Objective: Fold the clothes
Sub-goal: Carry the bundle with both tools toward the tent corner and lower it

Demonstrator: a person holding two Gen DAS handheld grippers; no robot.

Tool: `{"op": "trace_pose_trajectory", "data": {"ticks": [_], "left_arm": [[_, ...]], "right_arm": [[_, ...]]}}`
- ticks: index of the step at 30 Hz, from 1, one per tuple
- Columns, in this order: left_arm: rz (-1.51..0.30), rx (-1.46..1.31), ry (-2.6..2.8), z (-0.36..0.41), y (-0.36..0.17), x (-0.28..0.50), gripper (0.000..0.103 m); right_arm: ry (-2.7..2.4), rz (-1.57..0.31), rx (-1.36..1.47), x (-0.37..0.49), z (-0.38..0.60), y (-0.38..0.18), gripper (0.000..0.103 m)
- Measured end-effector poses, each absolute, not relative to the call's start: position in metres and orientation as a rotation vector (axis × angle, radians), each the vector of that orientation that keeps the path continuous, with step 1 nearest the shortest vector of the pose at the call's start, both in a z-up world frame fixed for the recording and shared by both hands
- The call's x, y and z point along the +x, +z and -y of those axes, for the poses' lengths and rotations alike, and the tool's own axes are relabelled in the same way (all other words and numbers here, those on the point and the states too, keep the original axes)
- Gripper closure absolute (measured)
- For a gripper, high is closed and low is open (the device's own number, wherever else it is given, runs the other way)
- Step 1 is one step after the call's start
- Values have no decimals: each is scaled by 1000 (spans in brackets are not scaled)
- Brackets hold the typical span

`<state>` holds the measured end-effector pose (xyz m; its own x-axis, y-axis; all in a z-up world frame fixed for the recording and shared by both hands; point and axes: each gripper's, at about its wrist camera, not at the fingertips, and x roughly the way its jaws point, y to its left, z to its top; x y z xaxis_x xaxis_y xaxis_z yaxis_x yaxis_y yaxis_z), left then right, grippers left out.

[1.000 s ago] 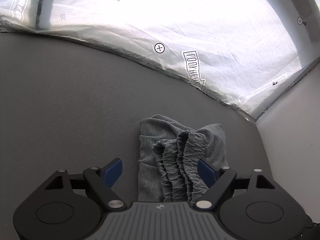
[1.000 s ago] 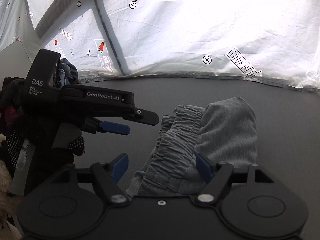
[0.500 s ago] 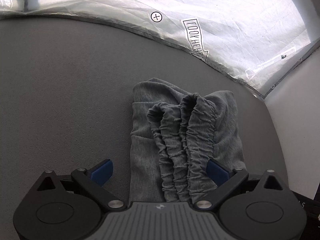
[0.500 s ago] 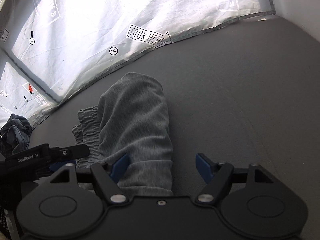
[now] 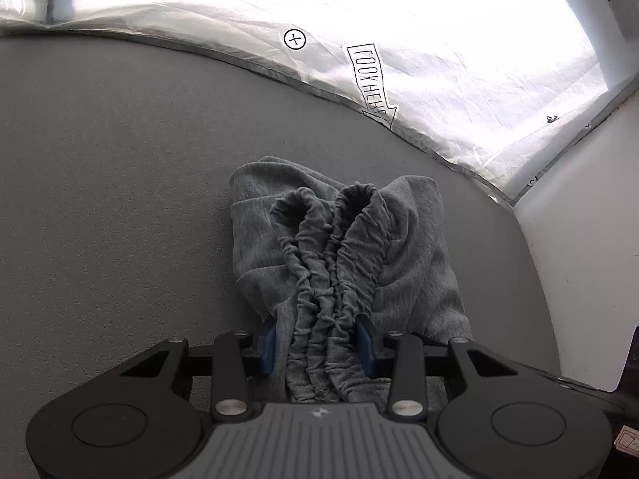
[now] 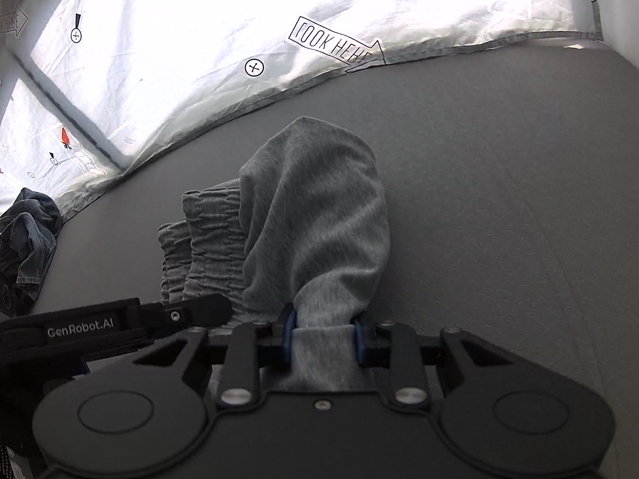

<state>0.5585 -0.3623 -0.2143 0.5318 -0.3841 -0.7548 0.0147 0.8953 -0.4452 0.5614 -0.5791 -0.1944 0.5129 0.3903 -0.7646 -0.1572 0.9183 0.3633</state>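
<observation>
Soft heathered knit shorts (image 5: 403, 247) on matt grey felt tabletop (image 5: 120, 183)

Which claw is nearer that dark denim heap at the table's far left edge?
Left. The left claw reaches in between the denim heap and the right claw. Both are shut on the grey shorts, right claw farther from the heap.

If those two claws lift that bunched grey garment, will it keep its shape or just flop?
Probably flop: the grey garment is soft knit, already creased and bunched where the right gripper pinches it. The gathered waistband, held by the left gripper, looks thicker, so likely sags less. It seems light, unlikely to slip.
</observation>
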Motion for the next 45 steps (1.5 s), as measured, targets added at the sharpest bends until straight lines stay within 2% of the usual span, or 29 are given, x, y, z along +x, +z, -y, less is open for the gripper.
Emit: {"op": "trace_pose_trajectory", "data": {"ticks": [6, 15, 21, 26, 31, 41, 43, 45], "left_arm": [[-927, -352, -356, 397, -164, 536, 68], [-806, -300, -539, 468, -97, 502, 68], [-723, -268, -620, 540, -65, 504, 67], [-679, -264, -630, 590, -61, 516, 67], [-687, -276, -609, 626, -80, 544, 66], [-825, -209, -496, 658, -176, 609, 64], [-887, -191, -482, 658, -199, 619, 60], [-896, -159, -443, 649, -200, 623, 60]], "right_arm": [[312, -878, 153, 518, 575, -149, 82], [218, -726, 205, 460, 662, -72, 82], [158, -630, 116, 451, 718, -28, 82], [145, -581, 56, 471, 769, -10, 82], [194, -586, 8, 510, 810, -18, 82], [210, -720, -58, 601, 829, -111, 81], [191, -763, -89, 615, 828, -132, 80], [142, -795, -157, 623, 818, -151, 74]]}}
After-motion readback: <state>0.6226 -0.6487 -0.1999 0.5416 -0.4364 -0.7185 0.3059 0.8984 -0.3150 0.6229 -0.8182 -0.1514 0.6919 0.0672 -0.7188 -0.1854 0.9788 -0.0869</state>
